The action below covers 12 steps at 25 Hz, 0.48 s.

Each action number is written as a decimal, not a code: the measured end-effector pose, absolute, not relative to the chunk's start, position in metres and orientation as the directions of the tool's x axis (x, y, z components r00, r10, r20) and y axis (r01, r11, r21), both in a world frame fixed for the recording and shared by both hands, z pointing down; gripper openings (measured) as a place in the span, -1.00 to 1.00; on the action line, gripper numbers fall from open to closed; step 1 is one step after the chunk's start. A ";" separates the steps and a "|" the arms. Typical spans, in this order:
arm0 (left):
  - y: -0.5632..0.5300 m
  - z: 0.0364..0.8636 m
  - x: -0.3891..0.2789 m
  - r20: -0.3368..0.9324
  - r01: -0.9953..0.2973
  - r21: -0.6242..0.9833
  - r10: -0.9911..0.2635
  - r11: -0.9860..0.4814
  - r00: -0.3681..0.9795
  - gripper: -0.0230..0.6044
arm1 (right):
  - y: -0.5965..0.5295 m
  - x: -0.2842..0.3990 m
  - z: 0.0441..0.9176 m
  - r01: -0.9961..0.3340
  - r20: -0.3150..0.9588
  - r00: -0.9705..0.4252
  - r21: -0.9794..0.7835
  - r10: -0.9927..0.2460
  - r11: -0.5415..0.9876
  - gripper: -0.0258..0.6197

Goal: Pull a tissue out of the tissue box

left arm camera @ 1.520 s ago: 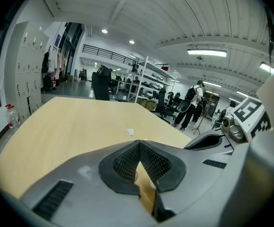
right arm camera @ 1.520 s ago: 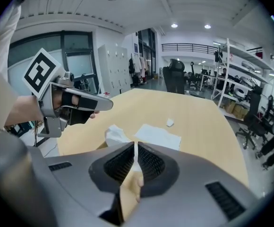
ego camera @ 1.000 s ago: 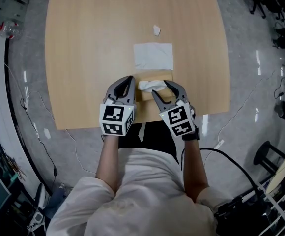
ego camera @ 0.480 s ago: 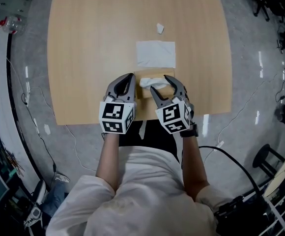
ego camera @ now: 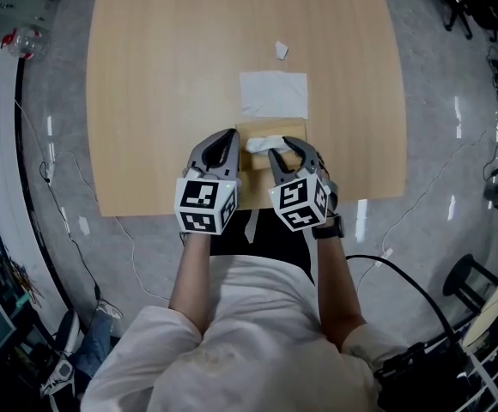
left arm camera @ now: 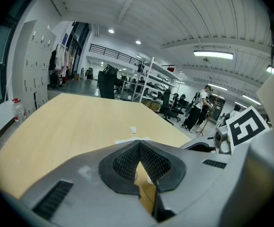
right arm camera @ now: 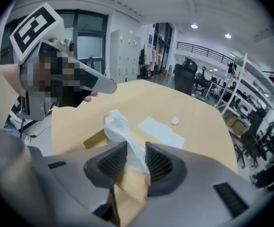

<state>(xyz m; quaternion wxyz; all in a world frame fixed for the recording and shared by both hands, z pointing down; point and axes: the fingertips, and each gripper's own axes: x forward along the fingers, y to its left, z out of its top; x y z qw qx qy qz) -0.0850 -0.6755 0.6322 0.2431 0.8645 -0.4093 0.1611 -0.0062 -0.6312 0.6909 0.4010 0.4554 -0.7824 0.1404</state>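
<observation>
crumpled white tissue [right arm camera: 120, 126]: twisted into a soft, creased peak; stands up out of the top of the box.
tan cardboard tissue box [ego camera: 283, 129]: at near edge of pale wooden table [ego camera: 163, 75], between both grippers.
right gripper [right arm camera: 136, 150]: jaws have just been closing; pads now pinch the tissue.
left gripper [left arm camera: 139, 144]: clenched tip to tip, at box's left side.
flat white sheet [ego camera: 273, 94]: lies just beyond the box.

- worktop [ego camera: 163, 101]: pale wood-grain surface, smooth, matt
- tissue box [ego camera: 270, 128]: plain brown cardboard, dull
- tissue [right arm camera: 117, 126] rising from the tissue box: thin white paper, soft, crumpled
- sheet [ego camera: 273, 94] just beyond the tissue box: white paper, flat
- left gripper [left arm camera: 139, 144]: grey matt plastic shell; fingers [left arm camera: 125, 162] black, ribbed, rubbery
- floor [ego camera: 438, 136]: grey, speckled, glossy
</observation>
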 end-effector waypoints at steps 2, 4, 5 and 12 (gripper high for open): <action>-0.676 0.629 -0.086 0.475 -0.787 0.286 -0.633 -0.546 0.612 -0.95 | -0.632 -0.006 0.689 -0.842 0.752 -0.270 0.119 -0.601 0.527 -0.62; -0.675 0.629 -0.087 0.474 -0.788 0.285 -0.634 -0.546 0.611 -0.96 | -0.631 -0.005 0.688 -0.851 0.751 -0.271 0.105 -0.602 0.514 -0.76; -0.675 0.629 -0.087 0.473 -0.788 0.284 -0.634 -0.547 0.611 -0.96 | -0.631 -0.005 0.688 -0.854 0.752 -0.269 0.102 -0.602 0.510 -0.79; -0.676 0.618 -0.090 0.452 -0.785 0.278 -0.645 -0.554 0.616 -0.96 | -0.631 -0.006 0.686 -0.877 0.753 -0.255 0.085 -0.607 0.474 -0.88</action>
